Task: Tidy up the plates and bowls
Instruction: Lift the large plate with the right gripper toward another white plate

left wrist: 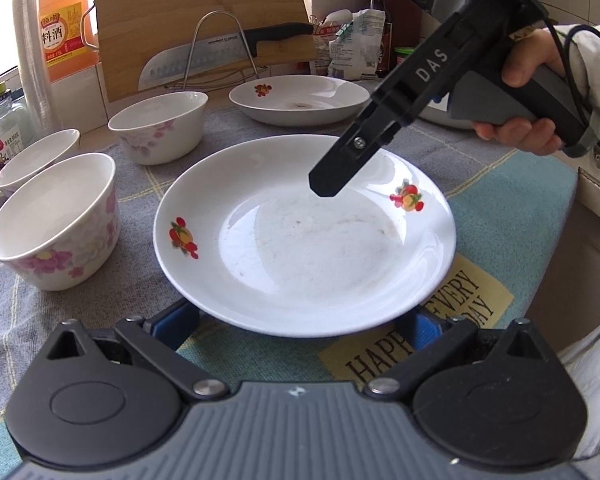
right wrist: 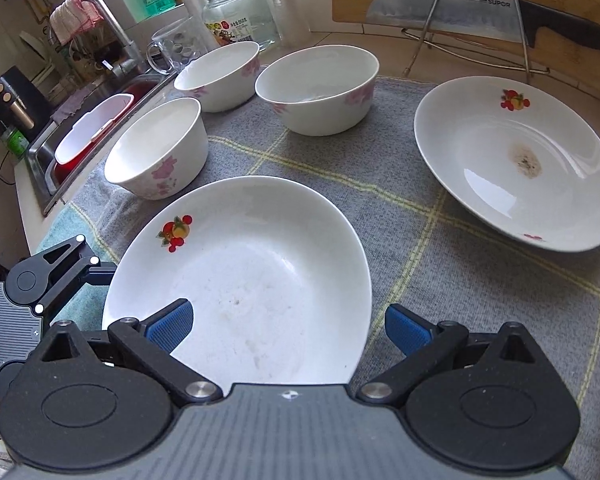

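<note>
Left wrist view, near item: left gripper (left wrist: 300,322), blue pads spread wide, flanking the near rim of the near plate (left wrist: 304,236) and partly hidden under it; contact cannot be told, nothing clamped. Near plate: white, fruit motifs, faint smears, lying flat on the checked cloth (left wrist: 500,184) near the counter's front edge. Risk, as a judgement: glazed rim is slick and shallow, so a pinch taken at the very lip could slip or tip the plate; a push from the low pads could slide it along the cloth toward the bowls. Right gripper (right wrist: 288,330): jaws apart, one blue pad over the plate's well, the other outside its rim, so it straddles the rim without closing; in the left view it slants down over the plate's far side, held in a hand (left wrist: 528,76) with a pale sleeve. Risk: both grippers closing on one plate could twist it. Mid-cloth, toward its left edge: three floral bowls, front bowl (right wrist: 156,148), rear-left bowl (right wrist: 218,74), rear-centre bowl (right wrist: 318,88), all upright and unstacked. Far right of the cloth: second plate (right wrist: 516,160), stained at centre, well apart from the first. Beyond the cloth's far edge: knife (right wrist: 440,12) on a wire rack, against a cutting board.
</note>
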Demonstrator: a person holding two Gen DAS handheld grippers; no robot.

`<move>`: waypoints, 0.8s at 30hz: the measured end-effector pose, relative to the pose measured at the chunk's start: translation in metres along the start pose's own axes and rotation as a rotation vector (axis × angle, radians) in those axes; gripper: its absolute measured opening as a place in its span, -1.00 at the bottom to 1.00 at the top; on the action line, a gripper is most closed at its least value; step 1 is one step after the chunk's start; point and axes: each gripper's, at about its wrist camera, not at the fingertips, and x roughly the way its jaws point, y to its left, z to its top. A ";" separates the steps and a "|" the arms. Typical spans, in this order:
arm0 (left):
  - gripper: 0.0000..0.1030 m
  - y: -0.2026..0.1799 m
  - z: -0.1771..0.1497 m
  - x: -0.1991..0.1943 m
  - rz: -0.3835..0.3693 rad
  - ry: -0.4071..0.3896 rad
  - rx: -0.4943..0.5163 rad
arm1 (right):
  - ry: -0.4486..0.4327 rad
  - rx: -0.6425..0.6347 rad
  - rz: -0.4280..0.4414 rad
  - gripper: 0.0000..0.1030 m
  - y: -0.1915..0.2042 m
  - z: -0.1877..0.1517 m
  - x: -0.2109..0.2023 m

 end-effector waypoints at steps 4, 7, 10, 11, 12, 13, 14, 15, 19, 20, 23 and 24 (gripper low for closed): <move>0.99 0.004 -0.002 -0.001 -0.009 -0.006 0.024 | 0.016 0.001 0.056 1.00 -0.002 0.011 0.008; 0.99 0.006 -0.001 -0.001 -0.019 -0.006 0.035 | 0.032 0.004 0.078 0.94 -0.003 0.015 0.012; 0.99 0.006 -0.001 -0.001 -0.024 -0.008 0.044 | 0.043 0.010 0.089 0.91 -0.005 0.017 0.015; 0.99 0.006 -0.001 0.000 -0.028 -0.009 0.045 | 0.045 0.014 0.097 0.91 -0.007 0.017 0.016; 1.00 0.007 -0.001 0.001 -0.033 -0.009 0.043 | 0.048 0.014 0.102 0.92 -0.008 0.018 0.016; 1.00 0.008 0.000 0.002 -0.038 -0.009 0.044 | 0.052 0.017 0.108 0.92 -0.009 0.019 0.016; 1.00 0.008 0.000 0.002 -0.042 -0.008 0.047 | 0.054 0.023 0.115 0.92 -0.010 0.020 0.016; 1.00 0.008 0.000 0.002 -0.044 -0.008 0.051 | 0.057 0.027 0.120 0.92 -0.011 0.021 0.016; 1.00 0.005 0.002 0.003 -0.042 -0.005 0.076 | 0.061 0.056 0.140 0.92 -0.015 0.022 0.015; 1.00 0.004 0.003 0.003 -0.044 -0.002 0.075 | 0.062 0.058 0.142 0.92 -0.015 0.022 0.015; 0.99 0.004 0.004 0.003 -0.043 0.008 0.077 | 0.065 0.057 0.137 0.92 -0.014 0.022 0.014; 0.99 0.004 0.004 0.003 -0.042 0.009 0.077 | 0.067 0.055 0.134 0.92 -0.014 0.022 0.014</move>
